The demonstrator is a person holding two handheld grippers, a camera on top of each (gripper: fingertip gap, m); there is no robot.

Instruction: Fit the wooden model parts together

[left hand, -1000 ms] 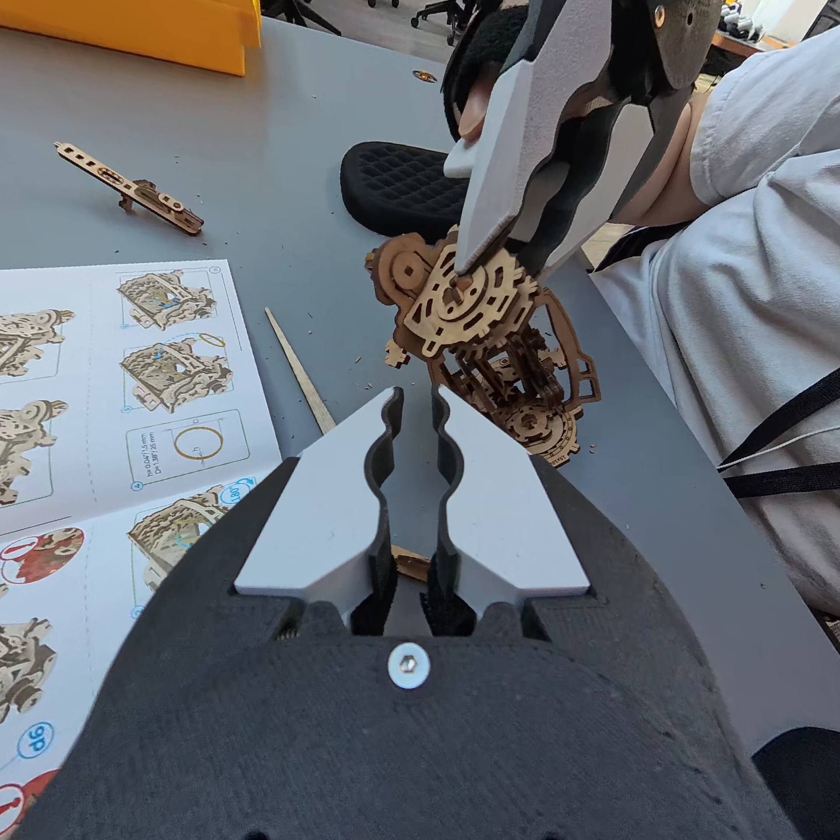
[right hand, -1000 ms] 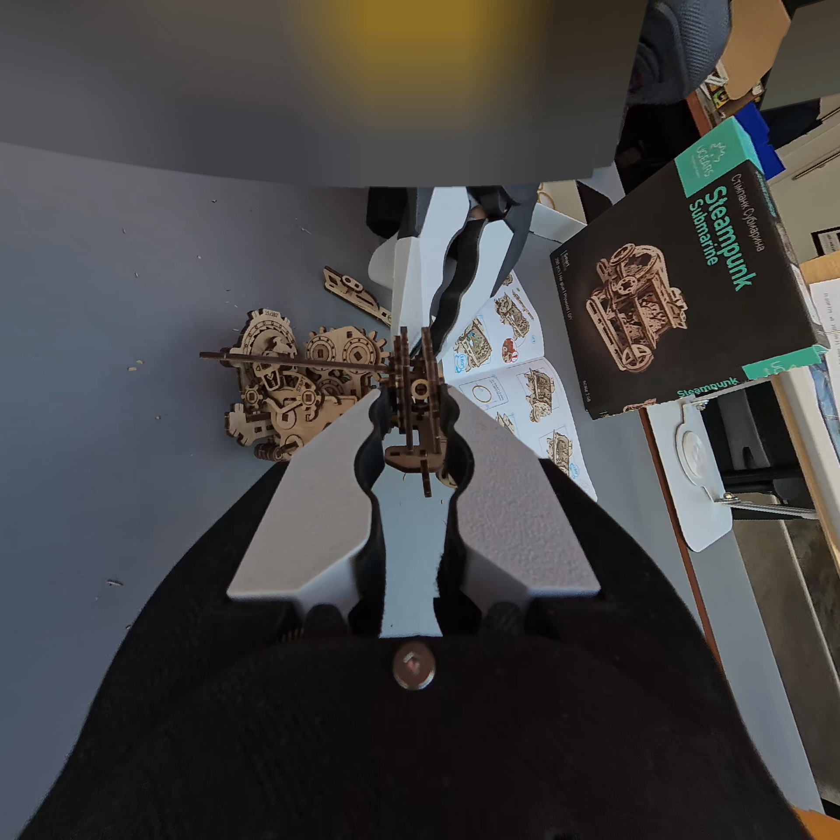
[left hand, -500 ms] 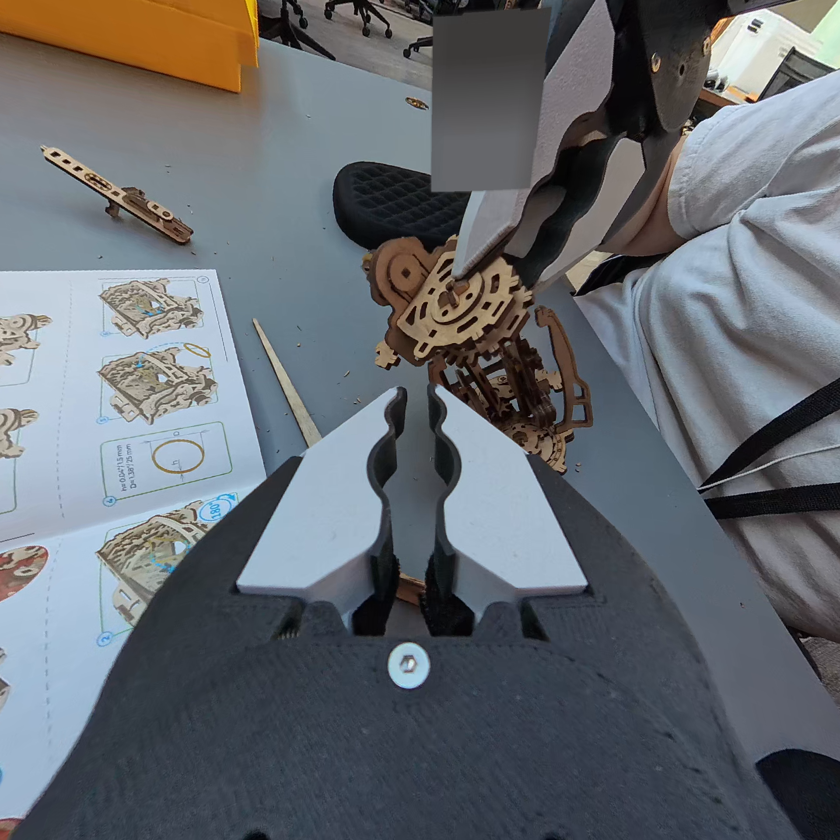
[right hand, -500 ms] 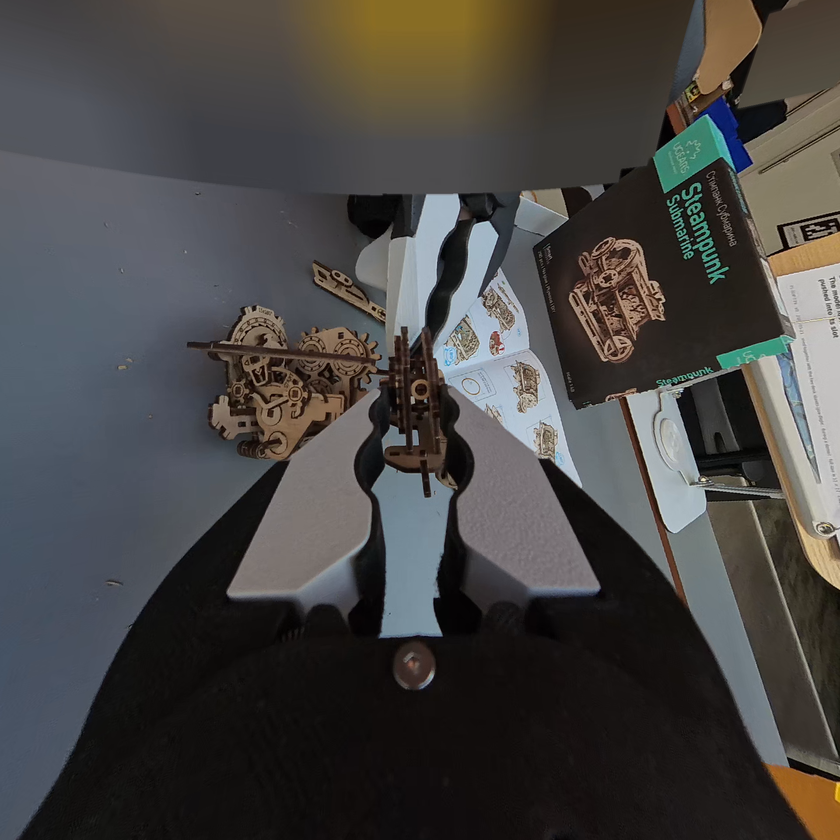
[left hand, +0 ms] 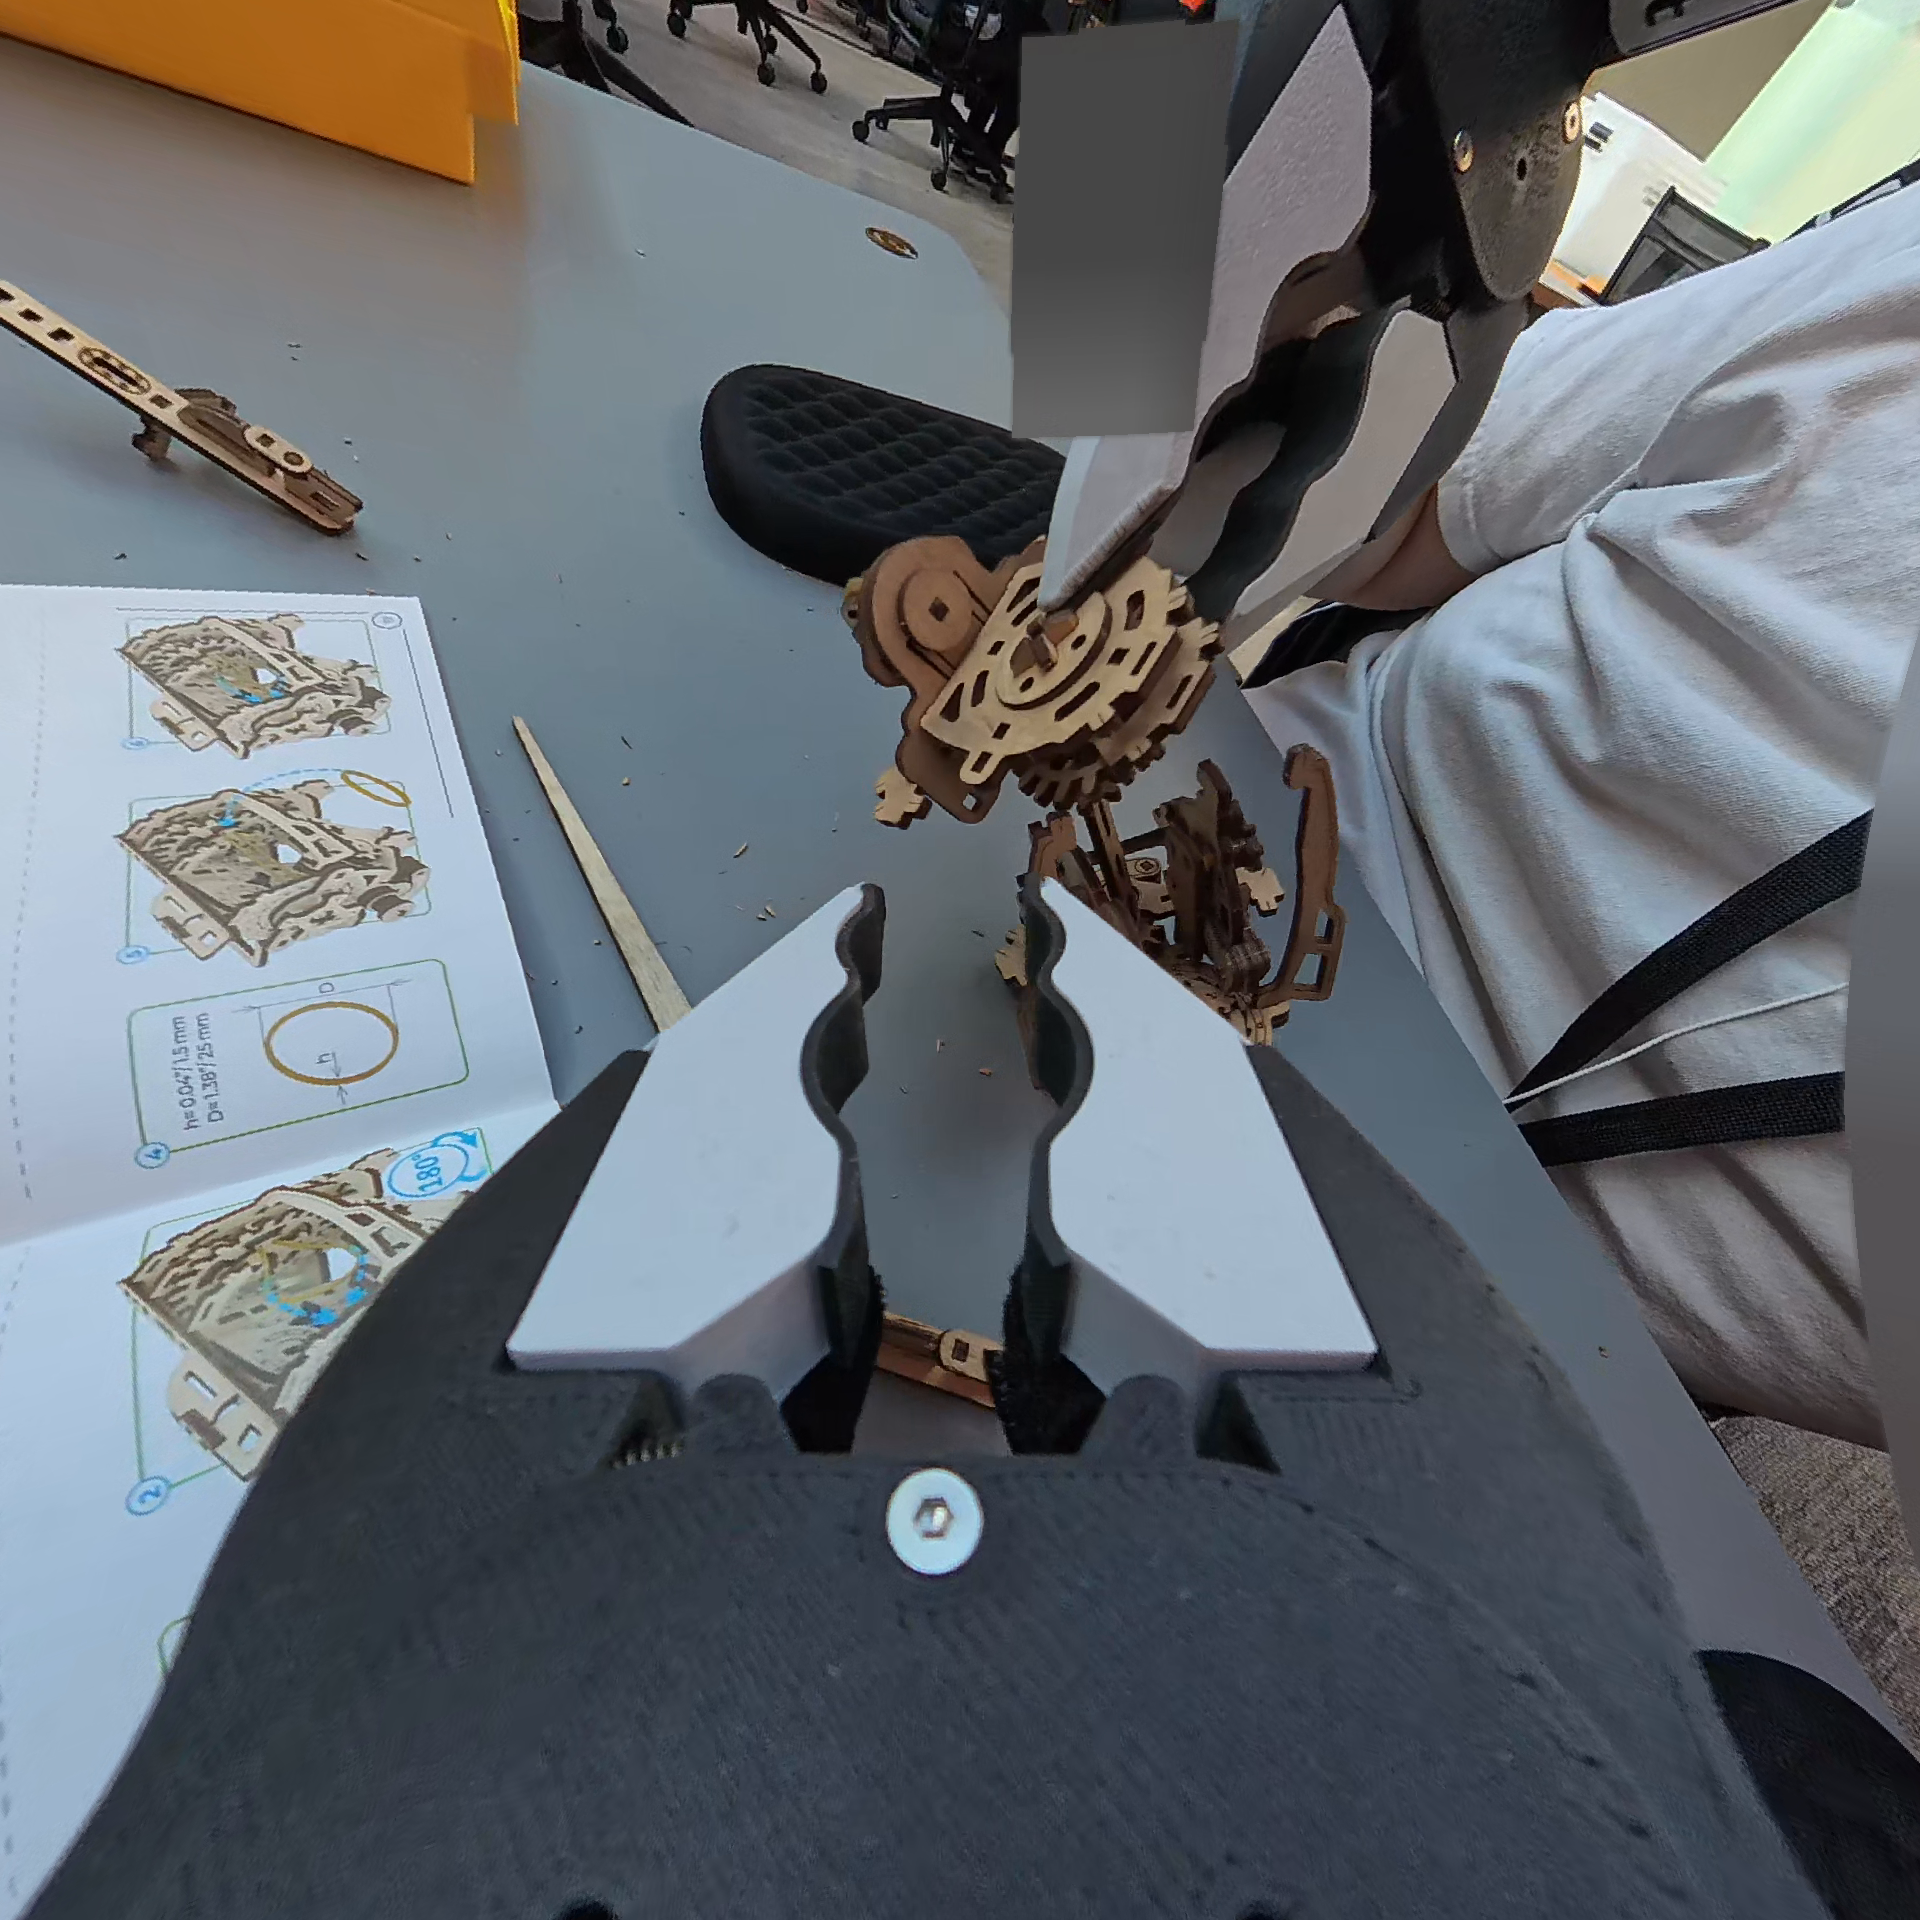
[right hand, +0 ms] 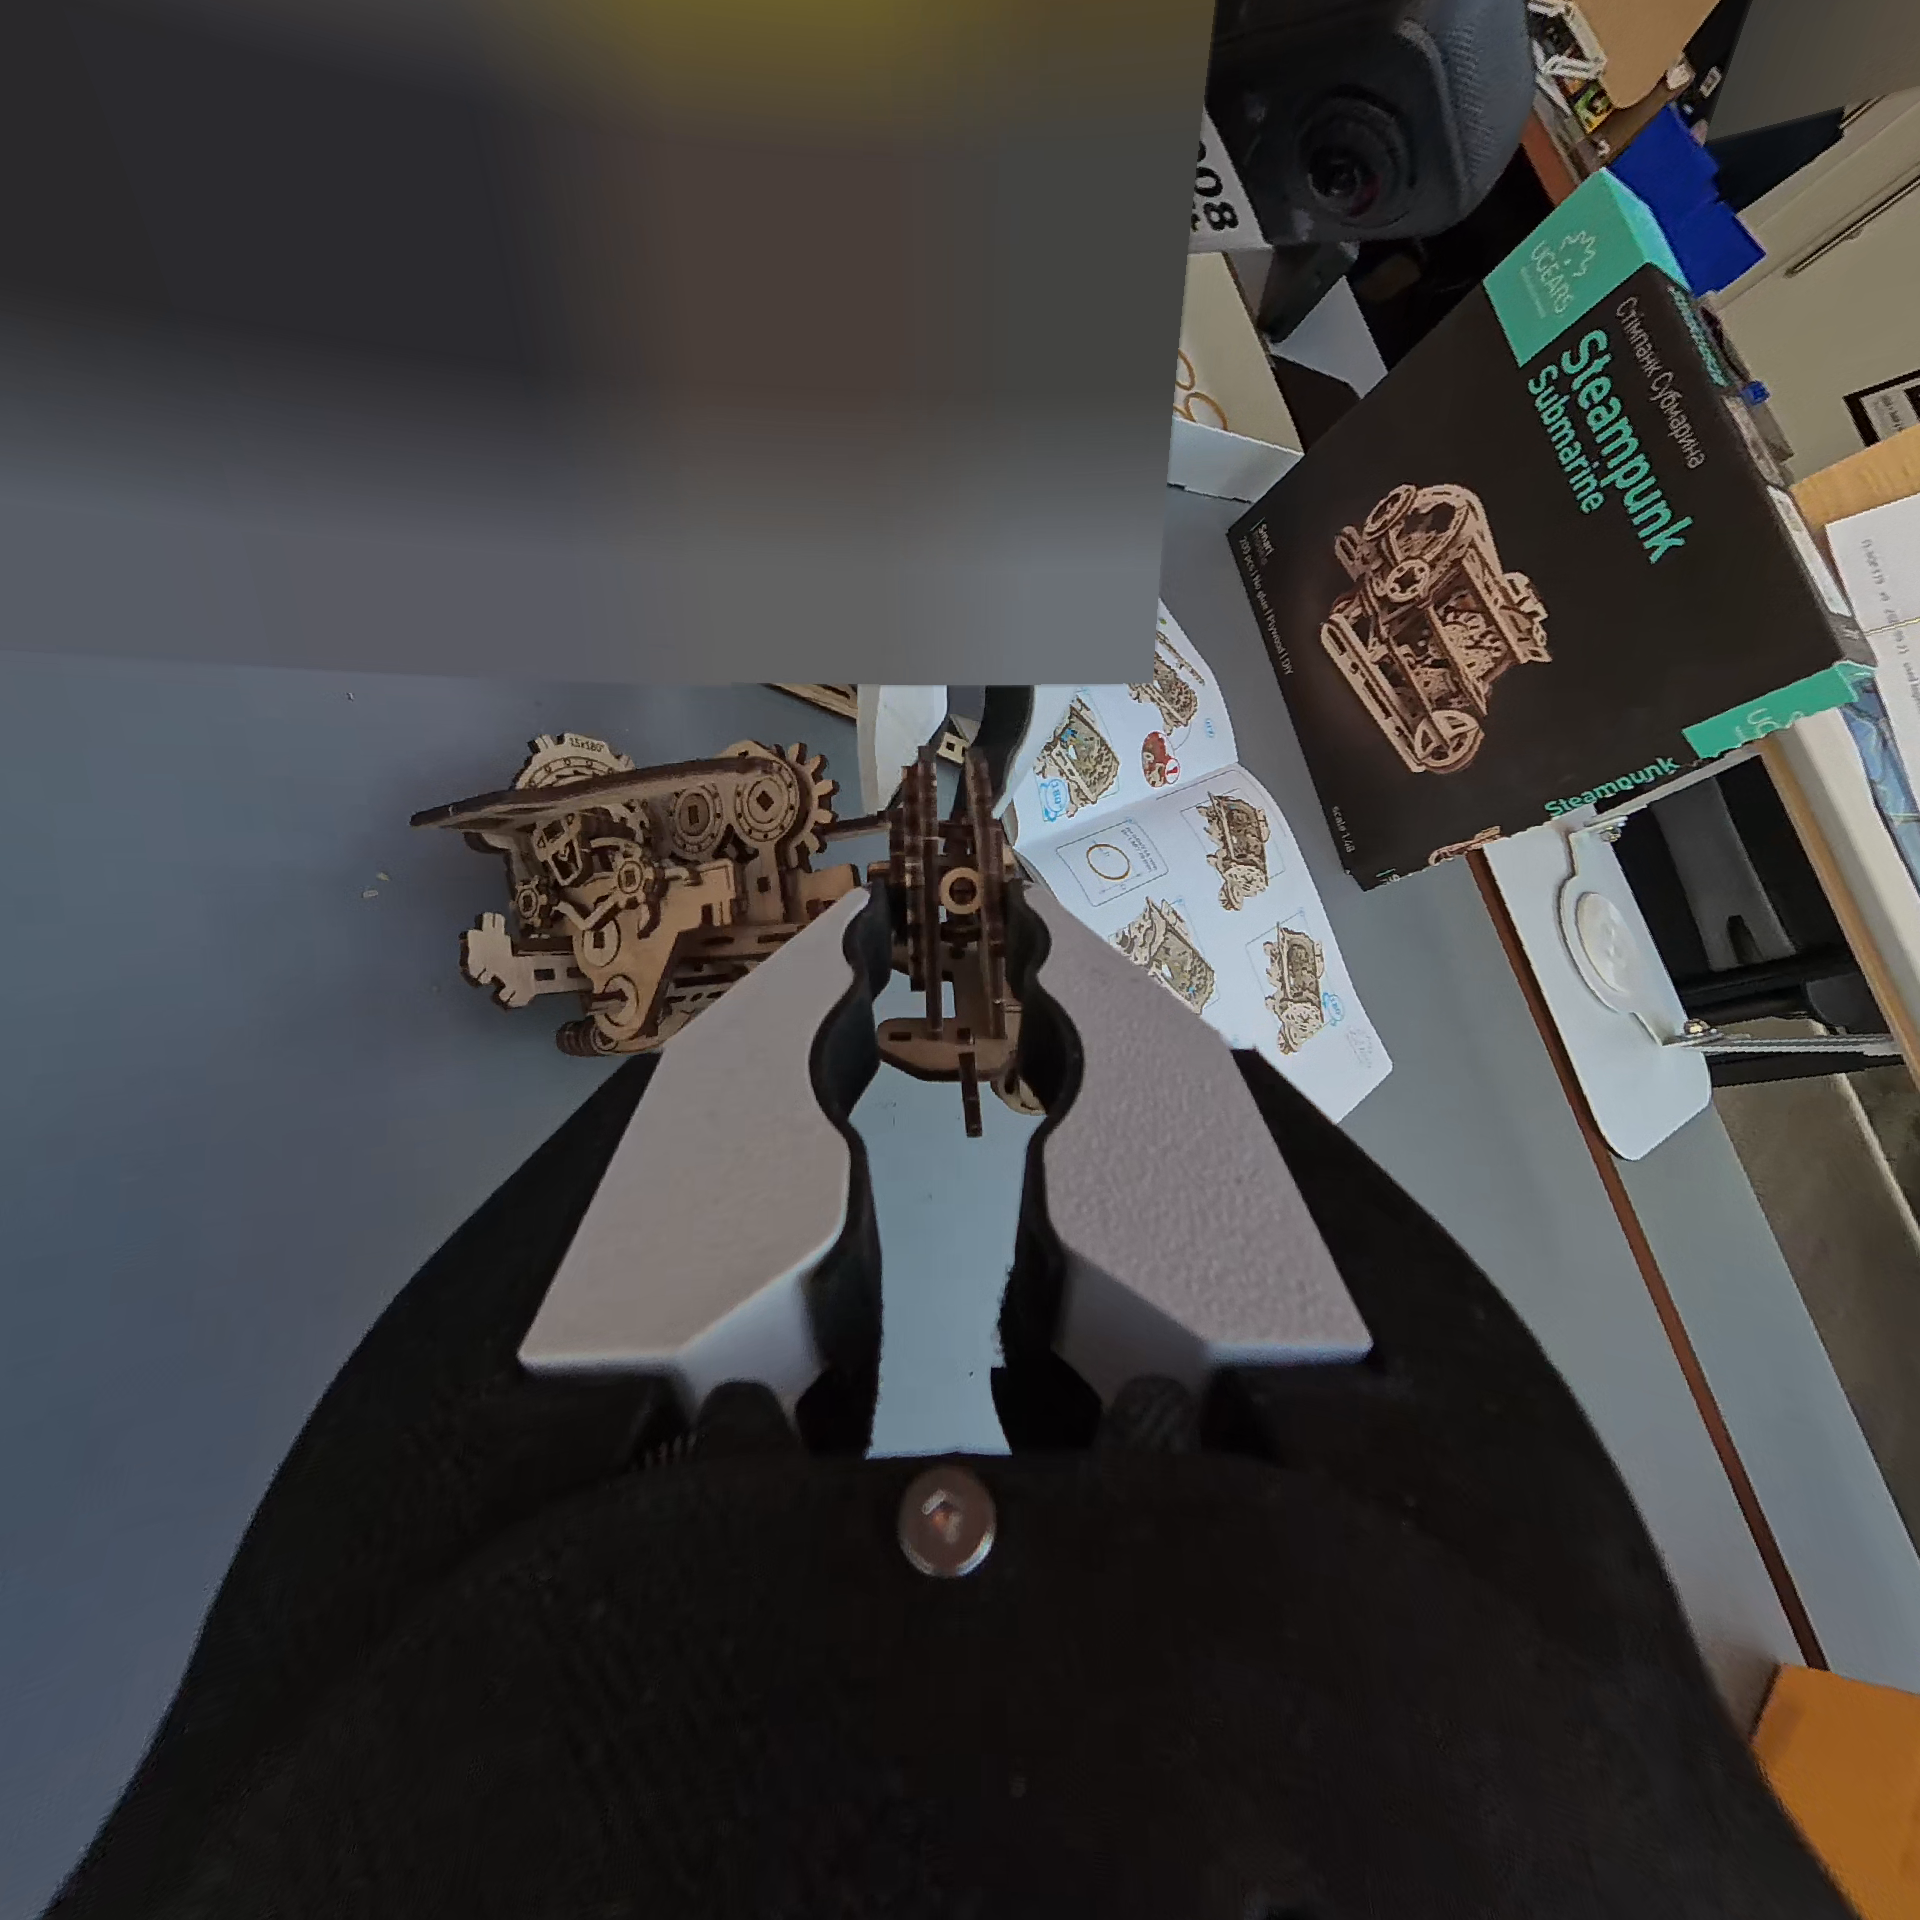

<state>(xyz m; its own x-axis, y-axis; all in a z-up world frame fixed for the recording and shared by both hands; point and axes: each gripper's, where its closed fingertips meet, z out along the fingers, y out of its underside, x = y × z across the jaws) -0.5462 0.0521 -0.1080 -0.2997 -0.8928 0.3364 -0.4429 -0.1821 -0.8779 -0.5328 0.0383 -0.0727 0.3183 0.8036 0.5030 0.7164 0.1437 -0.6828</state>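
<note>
Gear assembly [right hand: 951,914] above bare table [right hand: 208,1039]

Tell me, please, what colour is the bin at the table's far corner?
The bin is orange-yellow; the left wrist view shows it best.

Grey table [left hand: 644,416] with booklet [left hand: 208,831], wooden model [right hand: 644,914]

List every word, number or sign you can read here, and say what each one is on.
I don't copy out writing; these things bear it.
Black box with teal corners: teal and white print beside a model picture.
Instruction booklet: small numbers and print beside the drawings.
White tag by the camera: dark characters, cut off.
Wooden model on the table: small engraved mark on its top disc.
White sheet, right edge: too small to read.
</note>
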